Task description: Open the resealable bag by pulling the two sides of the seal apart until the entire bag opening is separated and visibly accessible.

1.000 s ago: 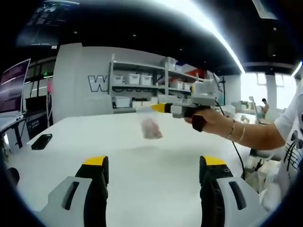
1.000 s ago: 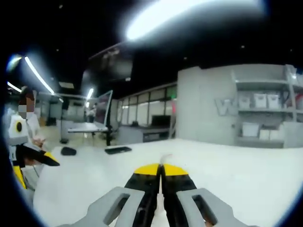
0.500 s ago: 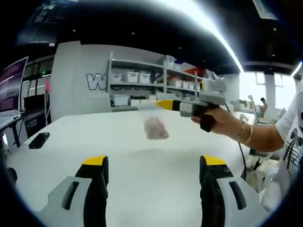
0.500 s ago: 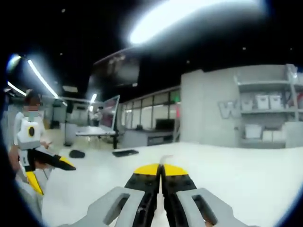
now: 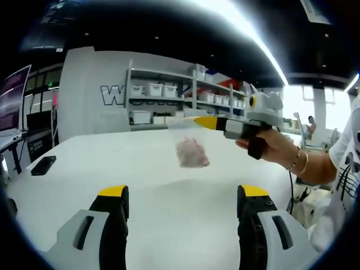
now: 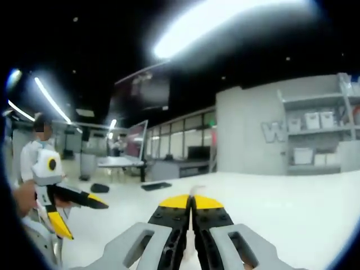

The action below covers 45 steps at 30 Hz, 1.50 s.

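Bag hangs from our right gripper above the table; our left gripper is spread wide.

Ahead of both pairs of jaws we see the broad white table, and beyond it, past the left jaws, grey metal shelves with white storage boxes. Our left gripper has its grey, yellow-tipped jaws wide apart with nothing between them; in the right gripper view it appears at far left, also splayed. Our right gripper has its yellow tips pressed together on the top edge of the small clear resealable plastic bag with pinkish contents, which hangs ahead of the left jaws, clear of the table. A dark flat phone-like object lies on the table, off to the left jaw's outer side.
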### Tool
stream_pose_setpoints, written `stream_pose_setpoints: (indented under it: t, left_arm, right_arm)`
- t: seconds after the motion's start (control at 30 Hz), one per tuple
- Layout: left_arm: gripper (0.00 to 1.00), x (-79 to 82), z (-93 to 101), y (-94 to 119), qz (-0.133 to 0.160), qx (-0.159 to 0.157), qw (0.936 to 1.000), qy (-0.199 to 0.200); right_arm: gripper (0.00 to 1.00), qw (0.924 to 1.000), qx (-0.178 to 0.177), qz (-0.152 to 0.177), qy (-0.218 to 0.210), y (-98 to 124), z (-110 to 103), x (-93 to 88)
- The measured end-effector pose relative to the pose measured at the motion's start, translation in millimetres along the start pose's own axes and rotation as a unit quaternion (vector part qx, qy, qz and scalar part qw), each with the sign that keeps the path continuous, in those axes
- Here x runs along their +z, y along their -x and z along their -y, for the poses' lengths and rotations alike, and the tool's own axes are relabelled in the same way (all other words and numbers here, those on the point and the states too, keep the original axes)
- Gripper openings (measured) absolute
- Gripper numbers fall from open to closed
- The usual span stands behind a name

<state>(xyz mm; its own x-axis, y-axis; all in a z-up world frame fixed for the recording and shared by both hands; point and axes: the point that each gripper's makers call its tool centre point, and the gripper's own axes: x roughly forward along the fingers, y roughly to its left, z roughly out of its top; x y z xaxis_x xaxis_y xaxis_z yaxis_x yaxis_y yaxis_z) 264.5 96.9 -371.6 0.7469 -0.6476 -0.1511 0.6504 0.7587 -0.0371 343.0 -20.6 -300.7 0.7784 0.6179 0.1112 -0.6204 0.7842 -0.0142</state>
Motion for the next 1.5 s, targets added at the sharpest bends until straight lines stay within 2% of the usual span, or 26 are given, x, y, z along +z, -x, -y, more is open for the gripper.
stream_pose_setpoints:
  t: [0.6,0.87,1.5]
  left_arm:
    - [0.77,-10.5,4.0,-8,-0.01,-0.012,0.9999,0.007]
    - [0.74,-14.4,10.0,-10,-0.016,-0.027,0.9995,0.006]
    - [0.74,-19.4,11.9,-14,-0.022,-0.029,0.9993,0.012]
  right_arm:
    - [0.0,0.9998,0.013,0.005,-0.012,27,-17,-5.5]
    - [0.0,0.9996,0.022,0.004,-0.014,38,-29,-7.0]
    - [0.0,0.9986,0.04,0.005,-0.034,64,-53,-8.9]
